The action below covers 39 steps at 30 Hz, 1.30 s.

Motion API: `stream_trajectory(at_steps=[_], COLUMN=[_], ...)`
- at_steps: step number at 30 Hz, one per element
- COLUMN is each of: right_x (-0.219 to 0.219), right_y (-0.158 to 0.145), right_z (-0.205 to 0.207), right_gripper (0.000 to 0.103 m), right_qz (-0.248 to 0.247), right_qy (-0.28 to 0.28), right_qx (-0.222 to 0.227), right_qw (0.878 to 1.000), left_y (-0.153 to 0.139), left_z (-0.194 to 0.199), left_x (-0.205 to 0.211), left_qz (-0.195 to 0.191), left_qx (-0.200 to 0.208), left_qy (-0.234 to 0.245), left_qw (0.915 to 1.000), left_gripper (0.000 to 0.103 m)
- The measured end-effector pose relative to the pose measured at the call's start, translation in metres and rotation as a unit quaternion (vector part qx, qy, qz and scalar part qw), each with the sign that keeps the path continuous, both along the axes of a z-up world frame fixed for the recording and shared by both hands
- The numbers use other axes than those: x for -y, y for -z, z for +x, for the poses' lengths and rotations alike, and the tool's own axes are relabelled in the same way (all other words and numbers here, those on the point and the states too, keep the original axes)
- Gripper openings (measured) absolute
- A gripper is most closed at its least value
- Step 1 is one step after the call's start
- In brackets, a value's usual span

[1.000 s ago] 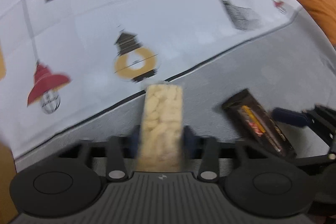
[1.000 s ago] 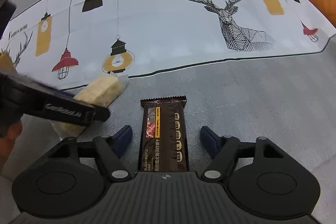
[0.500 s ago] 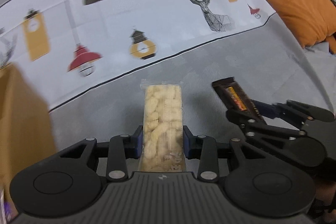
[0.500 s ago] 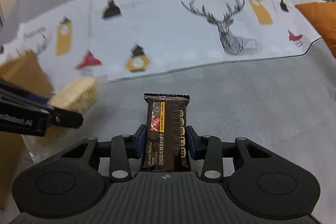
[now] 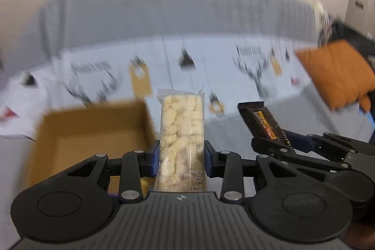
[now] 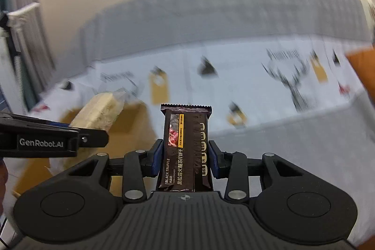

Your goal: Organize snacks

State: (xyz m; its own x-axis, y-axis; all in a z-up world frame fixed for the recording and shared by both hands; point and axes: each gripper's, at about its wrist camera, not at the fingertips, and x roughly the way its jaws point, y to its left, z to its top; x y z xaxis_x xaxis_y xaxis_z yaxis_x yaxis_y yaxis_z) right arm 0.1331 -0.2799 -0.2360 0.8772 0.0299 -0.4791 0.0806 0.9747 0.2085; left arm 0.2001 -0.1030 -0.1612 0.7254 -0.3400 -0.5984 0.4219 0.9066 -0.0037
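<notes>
One "BLACK TRUFFLE HAM" packet (image 6: 185, 151)

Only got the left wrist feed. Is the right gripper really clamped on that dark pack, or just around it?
Observer: Clamped. In the right wrist view both blue pads of the right gripper press the sides of the dark pack. Its jaws have just been closing, with the pack between them.
Operator: What is it? The label's unreadable here.
Observer: The wrapper reads "BLACK TRUFFLE HAM", in white along its lower left side.
</notes>
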Motion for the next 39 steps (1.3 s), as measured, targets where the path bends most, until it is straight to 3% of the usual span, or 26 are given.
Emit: stream_trajectory(at_steps=[6, 9, 12, 17, 25, 31, 32, 33, 34, 35, 36, 39], right_x=[-0.062, -0.084, -0.102, -0.124, -0.164, -0.177, -0.177, -0.175, -0.175, -0.173, -0.173, -0.170], right_y=[-0.080, -0.099, -0.101, -0.069, 0.021, 0.054, 0.055, 0.054, 0.050, 0.044, 0.037, 0.015], right_z=[-0.009, -0.010, -0.002, 0.027, 0.070, 0.083, 0.083, 0.084, 0.082, 0.079, 0.074, 0.056], right_gripper=[0.041, 0.041, 0.041, 0.041, 0.041, 0.042, 0.045, 0.060, 0.069, 0.074, 0.077, 0.077], right_qz=[-0.028, -0.036, -0.040, -0.042, -0.025, -0.017, -0.015, -0.016, -0.027, -0.042, -0.059, -0.070], right_qy=[-0.052, -0.074, -0.089, -0.109, -0.136, -0.145, -0.141, -0.130, -0.120, -0.111, -0.098, -0.089], right_qx=[0.084, 0.105, 0.102, 0.053, -0.075, -0.115, -0.117, -0.117, -0.118, -0.118, -0.114, -0.109], right_qw=[0.995, 0.991, 0.990, 0.992, 0.988, 0.983, 0.983, 0.984, 0.985, 0.986, 0.987, 0.988], left_y=[-0.063, -0.068, -0.052, -0.004, 0.100, 0.118, 0.116, 0.111, 0.101, 0.090, 0.076, 0.035], left_z=[-0.036, -0.036, -0.024, 0.009, 0.051, 0.057, 0.057, 0.056, 0.053, 0.048, 0.041, 0.015], left_x=[-0.061, -0.079, -0.095, -0.118, -0.149, -0.164, -0.167, -0.169, -0.171, -0.172, -0.172, -0.171], left_qz=[-0.034, -0.046, -0.048, -0.049, -0.015, -0.016, -0.017, -0.017, -0.014, -0.011, -0.016, -0.029], left_qx=[0.104, 0.100, 0.076, 0.004, -0.110, -0.141, -0.146, -0.149, -0.146, -0.136, -0.124, -0.098], left_qy=[-0.043, -0.053, -0.069, -0.101, -0.134, -0.140, -0.147, -0.156, -0.163, -0.168, -0.164, -0.146], left_qw=[0.9930, 0.9925, 0.9935, 0.9936, 0.9847, 0.9799, 0.9782, 0.9763, 0.9756, 0.9763, 0.9784, 0.9840], left_gripper=[0.040, 0.040, 0.040, 0.040, 0.040, 0.041, 0.048, 0.067, 0.074, 0.089, 0.094, 0.096])
